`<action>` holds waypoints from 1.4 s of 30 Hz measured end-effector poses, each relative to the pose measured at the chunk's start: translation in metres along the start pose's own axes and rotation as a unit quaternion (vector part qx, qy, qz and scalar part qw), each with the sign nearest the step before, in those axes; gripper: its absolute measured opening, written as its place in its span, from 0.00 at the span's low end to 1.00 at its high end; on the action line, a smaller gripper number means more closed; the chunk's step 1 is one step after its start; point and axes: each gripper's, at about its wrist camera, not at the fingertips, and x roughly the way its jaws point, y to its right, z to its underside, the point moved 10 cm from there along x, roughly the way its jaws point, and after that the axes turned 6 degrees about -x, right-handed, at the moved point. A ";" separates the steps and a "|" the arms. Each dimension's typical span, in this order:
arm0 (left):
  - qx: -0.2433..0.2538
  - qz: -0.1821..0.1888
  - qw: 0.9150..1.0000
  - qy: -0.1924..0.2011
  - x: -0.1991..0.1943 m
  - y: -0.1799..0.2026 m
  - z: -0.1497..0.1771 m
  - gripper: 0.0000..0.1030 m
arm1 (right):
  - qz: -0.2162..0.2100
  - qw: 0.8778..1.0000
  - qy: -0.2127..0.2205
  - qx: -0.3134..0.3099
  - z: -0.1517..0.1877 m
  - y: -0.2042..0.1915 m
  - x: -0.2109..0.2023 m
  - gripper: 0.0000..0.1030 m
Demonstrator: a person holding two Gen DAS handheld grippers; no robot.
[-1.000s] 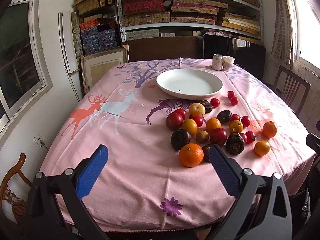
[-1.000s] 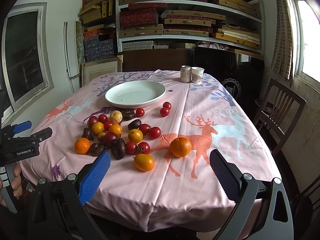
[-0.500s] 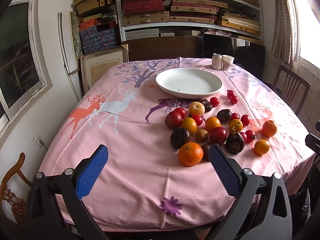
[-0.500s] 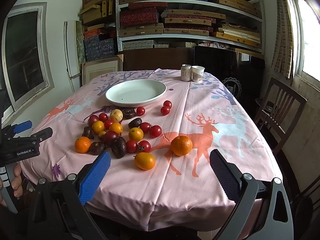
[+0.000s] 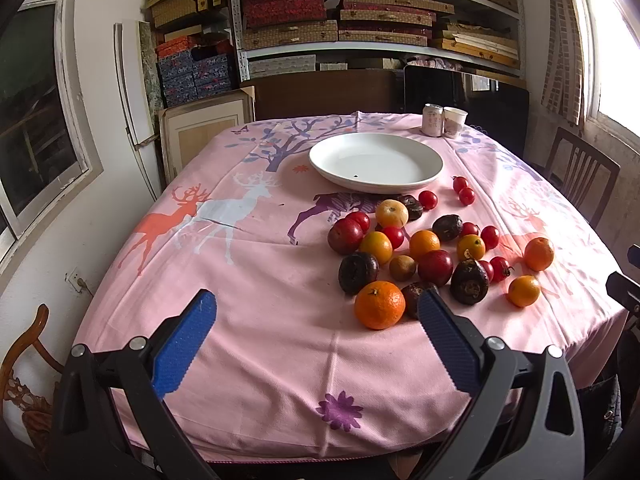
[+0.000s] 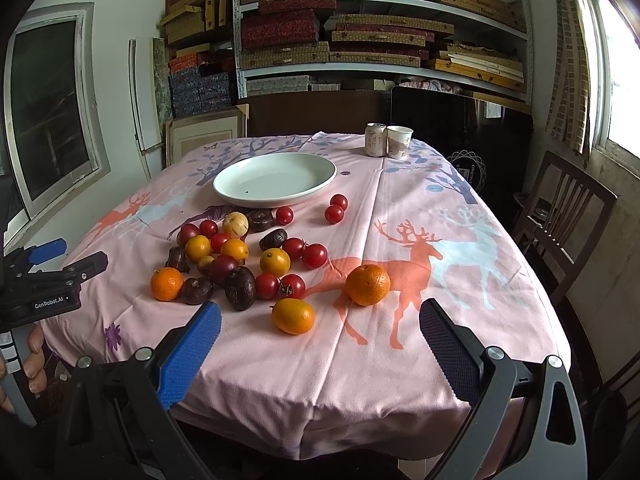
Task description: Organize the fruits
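Note:
A pile of mixed fruit (image 5: 424, 252) lies on the pink tablecloth: oranges, red tomatoes, dark passion fruits. An empty white plate (image 5: 376, 162) sits behind it; it also shows in the right wrist view (image 6: 275, 179). My left gripper (image 5: 316, 316) is open and empty at the table's near edge, with an orange (image 5: 379, 304) just left of its right finger. My right gripper (image 6: 320, 330) is open and empty, with a small orange (image 6: 293, 315) and a bigger orange (image 6: 367, 284) just ahead between its fingers. The fruit pile shows in the right wrist view (image 6: 236, 256).
A can (image 6: 375, 139) and a paper cup (image 6: 399, 142) stand at the far table edge. A wooden chair (image 6: 568, 216) stands to the right. Shelves of boxes (image 5: 360, 16) fill the back wall. The left gripper's body (image 6: 44, 280) shows at the left of the right wrist view.
Both grippers have crept slightly forward toward the table; the fruit sits a little nearer in both views. Nothing was grasped or moved.

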 end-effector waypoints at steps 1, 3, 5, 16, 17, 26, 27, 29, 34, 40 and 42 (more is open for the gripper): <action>0.000 0.000 1.000 0.000 0.000 0.000 0.000 0.96 | 0.000 1.000 -0.001 0.000 0.000 0.000 0.000 0.97; 0.000 0.000 1.000 -0.001 0.001 0.000 0.001 0.96 | -0.003 1.000 -0.002 -0.001 0.001 -0.002 0.001 0.97; 0.001 0.001 1.000 -0.002 0.002 0.001 0.003 0.96 | -0.004 1.000 -0.002 -0.003 0.002 -0.003 0.001 0.97; -0.007 0.006 0.999 -0.031 0.025 0.002 0.021 0.96 | -0.020 1.000 0.002 -0.023 0.009 -0.013 0.013 0.97; -0.010 0.008 0.999 -0.049 0.034 0.000 0.028 0.96 | -0.020 0.999 -0.007 -0.027 0.015 -0.014 0.021 0.97; 0.005 0.006 0.995 -0.095 0.064 -0.004 0.059 0.96 | -0.045 0.995 -0.066 -0.052 0.039 -0.030 0.081 0.70; 0.007 0.006 0.995 -0.097 0.067 -0.003 0.059 0.96 | -0.048 0.995 -0.069 -0.056 0.039 -0.034 0.087 0.67; 0.014 0.005 0.995 -0.097 0.070 0.001 0.060 0.96 | -0.052 0.994 -0.074 -0.068 0.039 -0.042 0.097 0.52; 0.029 0.009 0.995 -0.094 0.074 0.010 0.053 0.96 | -0.037 0.993 -0.074 -0.086 0.037 -0.042 0.111 0.39; 0.033 0.021 0.994 -0.102 0.093 0.024 0.051 0.96 | -0.056 0.993 -0.074 -0.066 0.041 -0.032 0.106 0.38; 0.028 0.036 0.993 -0.111 0.100 0.030 0.054 0.96 | -0.062 0.993 -0.076 -0.058 0.042 -0.031 0.105 0.38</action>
